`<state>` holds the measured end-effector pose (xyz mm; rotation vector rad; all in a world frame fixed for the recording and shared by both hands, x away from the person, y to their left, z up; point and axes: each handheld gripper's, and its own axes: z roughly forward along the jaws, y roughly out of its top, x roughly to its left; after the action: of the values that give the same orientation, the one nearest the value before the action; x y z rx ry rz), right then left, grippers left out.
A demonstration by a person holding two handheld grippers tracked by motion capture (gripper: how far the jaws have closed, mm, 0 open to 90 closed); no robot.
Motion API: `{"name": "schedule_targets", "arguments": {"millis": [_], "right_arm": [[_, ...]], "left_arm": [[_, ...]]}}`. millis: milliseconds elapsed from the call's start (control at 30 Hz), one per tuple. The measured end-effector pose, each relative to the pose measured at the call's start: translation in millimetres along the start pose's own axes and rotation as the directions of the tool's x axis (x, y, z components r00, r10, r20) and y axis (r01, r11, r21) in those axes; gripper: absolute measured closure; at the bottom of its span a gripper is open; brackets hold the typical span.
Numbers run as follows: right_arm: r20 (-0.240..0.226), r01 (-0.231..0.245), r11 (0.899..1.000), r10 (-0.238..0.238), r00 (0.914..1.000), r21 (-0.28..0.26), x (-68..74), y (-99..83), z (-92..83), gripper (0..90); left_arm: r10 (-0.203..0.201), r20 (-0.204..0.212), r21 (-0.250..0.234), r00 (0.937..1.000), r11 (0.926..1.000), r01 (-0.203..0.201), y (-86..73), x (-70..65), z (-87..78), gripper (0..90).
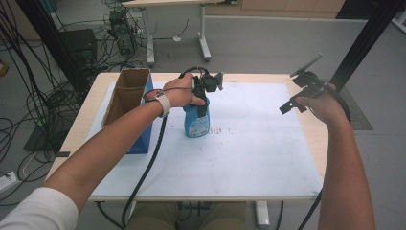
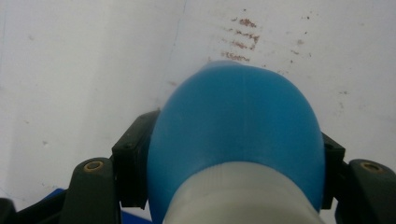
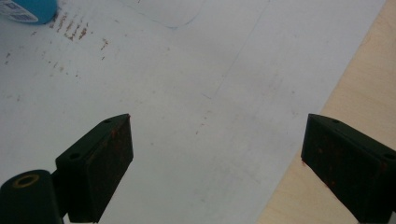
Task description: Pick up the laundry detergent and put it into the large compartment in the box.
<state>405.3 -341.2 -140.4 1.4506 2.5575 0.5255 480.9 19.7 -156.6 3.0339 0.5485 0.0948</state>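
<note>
Bottle stands upright on the tabletop beside the box, its neck pinched from above by the left claw; the right claw, spread and empty, hovers well apart.

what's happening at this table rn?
A person at the table works with a hand-held gripper in each hand. The left hand-held gripper has its jaws on either side of a blue bottle, near the top, and the pads look pressed on it. The bottle stands upright on the white mat, beside an open cardboard box. The right hand-held gripper is held open above the mat's right edge, with nothing between its jaws.
</note>
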Motion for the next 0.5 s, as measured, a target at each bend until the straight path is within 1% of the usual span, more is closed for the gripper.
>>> {"name": "schedule_targets", "arguments": {"millis": [67, 100, 233, 500], "right_arm": [[0.0, 0.0, 1.0, 0.0, 1.0, 0.0, -0.2, -0.4, 0.1, 8.8], [-0.001, -0.001, 1.0, 0.001, 1.0, 0.0, -0.3, -0.7, 0.2, 8.8], [-0.001, -0.002, 1.0, 0.002, 1.0, 0.002, -0.4, -1.0, 0.3, 8.8], [0.001, -0.003, 1.0, 0.003, 1.0, 0.004, -0.2, -0.8, 0.1, 8.8]], "left_arm": [[0.005, 0.007, -0.002, 1.0, 1.0, -0.005, -0.3, 1.3, 0.0, 35.8], [-0.003, 0.01, -0.009, 0.9999, 1.0, 0.003, -1.8, 0.9, 0.6, 36.8], [-0.006, 0.021, -0.006, 0.9998, 1.0, 0.006, -1.7, 3.9, 0.4, 37.6], [-0.004, 0.024, -0.01, 0.9997, 0.9999, 0.005, -2.4, 4.4, 0.7, 38.3]]}}
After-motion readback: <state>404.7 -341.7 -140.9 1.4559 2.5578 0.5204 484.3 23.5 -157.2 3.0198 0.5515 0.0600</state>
